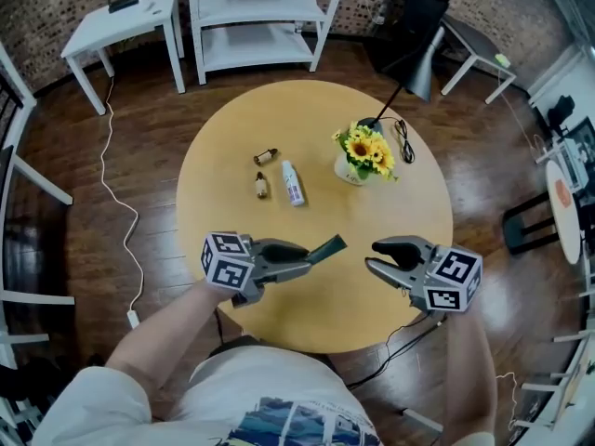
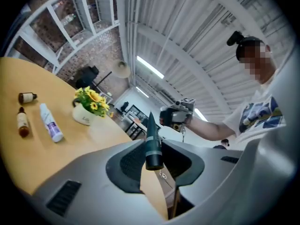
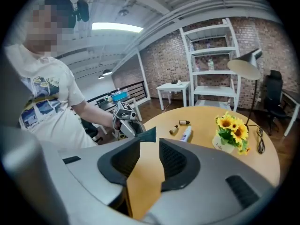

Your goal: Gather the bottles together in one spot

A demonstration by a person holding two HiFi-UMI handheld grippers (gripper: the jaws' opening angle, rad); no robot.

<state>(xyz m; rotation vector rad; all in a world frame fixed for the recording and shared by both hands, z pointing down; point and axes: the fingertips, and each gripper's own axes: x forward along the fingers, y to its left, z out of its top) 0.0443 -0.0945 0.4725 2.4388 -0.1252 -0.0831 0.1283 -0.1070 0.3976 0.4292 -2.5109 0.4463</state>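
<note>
Just above the smooth round wooden table [image 1: 325, 119], the left gripper [image 1: 311, 256] pinches a dark green cone-tipped bottle [image 2: 153, 144] by its cylindrical end. The right gripper [image 1: 371, 256] has its ribbed black pads [image 3: 176, 161] slightly apart, with nothing between them. Two small brown glass bottles [image 1: 261, 186] and a slim white plastic bottle [image 1: 293, 183] lie close together farther across the tabletop.
</note>
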